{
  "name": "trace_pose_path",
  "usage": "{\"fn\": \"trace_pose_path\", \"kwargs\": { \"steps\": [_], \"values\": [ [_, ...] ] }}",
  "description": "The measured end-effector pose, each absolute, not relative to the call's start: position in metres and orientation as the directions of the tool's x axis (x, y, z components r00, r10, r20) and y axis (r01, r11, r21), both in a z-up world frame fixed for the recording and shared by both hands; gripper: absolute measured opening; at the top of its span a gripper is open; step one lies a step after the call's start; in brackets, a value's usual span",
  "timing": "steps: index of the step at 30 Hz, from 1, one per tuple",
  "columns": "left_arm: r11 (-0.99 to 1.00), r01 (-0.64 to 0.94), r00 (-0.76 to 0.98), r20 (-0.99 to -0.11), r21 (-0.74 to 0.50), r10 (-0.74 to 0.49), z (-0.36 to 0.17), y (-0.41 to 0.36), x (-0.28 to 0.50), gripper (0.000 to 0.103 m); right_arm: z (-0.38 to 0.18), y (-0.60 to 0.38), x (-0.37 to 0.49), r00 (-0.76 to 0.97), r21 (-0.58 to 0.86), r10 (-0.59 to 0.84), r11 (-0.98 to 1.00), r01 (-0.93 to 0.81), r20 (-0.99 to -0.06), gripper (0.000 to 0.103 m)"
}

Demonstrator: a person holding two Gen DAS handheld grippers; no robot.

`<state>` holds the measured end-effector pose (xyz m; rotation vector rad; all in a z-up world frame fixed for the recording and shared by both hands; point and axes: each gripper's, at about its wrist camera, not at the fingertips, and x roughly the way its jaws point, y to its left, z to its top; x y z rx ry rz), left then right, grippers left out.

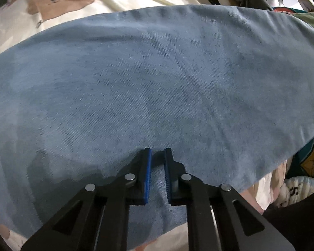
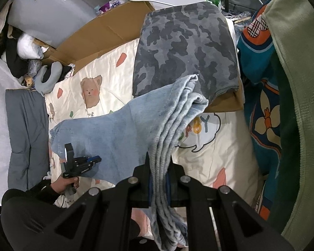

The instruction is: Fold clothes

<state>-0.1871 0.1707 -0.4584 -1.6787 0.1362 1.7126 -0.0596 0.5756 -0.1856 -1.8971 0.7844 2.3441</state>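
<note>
Light-blue jeans (image 1: pixel 157 73) lie spread over a cream bear-print quilt (image 1: pixel 52 10) and fill the left wrist view. My left gripper (image 1: pixel 157 152) points down onto them, its blue pads (image 1: pixel 148 173) close together with a ridge of denim pinched between them. In the right wrist view the same gripper (image 2: pixel 97 158), held by a hand (image 2: pixel 64 185), grips the near left edge of the jeans (image 2: pixel 115 129). My right gripper (image 2: pixel 158 163) is shut on several bunched layers of the denim, lifted off the quilt (image 2: pixel 209 156); the cloth stretches away to the left.
A folded grey camouflage garment (image 2: pixel 184 52) rests on cardboard (image 2: pixel 106 31) at the back. A teal patterned garment (image 2: pixel 259 104) and a green one (image 2: pixel 299 83) hang on the right. A grey cushion (image 2: pixel 25 125) and a neck pillow (image 2: pixel 46 77) lie on the left.
</note>
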Motion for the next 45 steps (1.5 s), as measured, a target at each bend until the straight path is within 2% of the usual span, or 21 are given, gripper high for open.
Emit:
{"fn": "trace_pose_path", "kwargs": {
  "steps": [6, 8, 12, 26, 33, 45],
  "values": [
    [-0.722, -0.545, 0.107, -0.89, -0.425, 0.443, -0.463, 0.182, -0.211, 0.011, -0.183, 0.57, -0.061, -0.251, 0.357, -0.284, -0.875, -0.328, -0.926, 0.008],
    [-0.725, -0.538, 0.1, -0.886, -0.431, 0.452, -0.464, 0.187, -0.225, 0.007, -0.184, 0.569, -0.062, -0.249, 0.357, -0.284, -0.873, -0.332, -0.926, 0.008],
    [-0.731, -0.527, 0.074, -0.881, -0.433, 0.468, -0.464, 0.196, -0.249, 0.006, -0.184, 0.57, -0.065, -0.245, 0.352, -0.28, -0.874, -0.336, -0.928, 0.008],
    [-0.716, -0.549, 0.095, -0.884, -0.431, 0.458, -0.475, 0.219, -0.296, 0.004, -0.187, 0.563, -0.076, -0.234, 0.346, -0.277, -0.873, -0.343, -0.932, 0.009],
    [-0.738, -0.502, 0.09, -0.876, -0.45, 0.473, -0.474, 0.212, -0.278, 0.004, -0.184, 0.56, -0.077, -0.231, 0.339, -0.272, -0.876, -0.344, -0.934, 0.009],
    [-0.742, -0.446, 0.142, -0.858, -0.501, 0.494, -0.473, 0.168, -0.172, 0.004, -0.167, 0.549, -0.087, -0.257, 0.351, -0.278, -0.884, -0.309, -0.926, 0.009]
  ]
}}
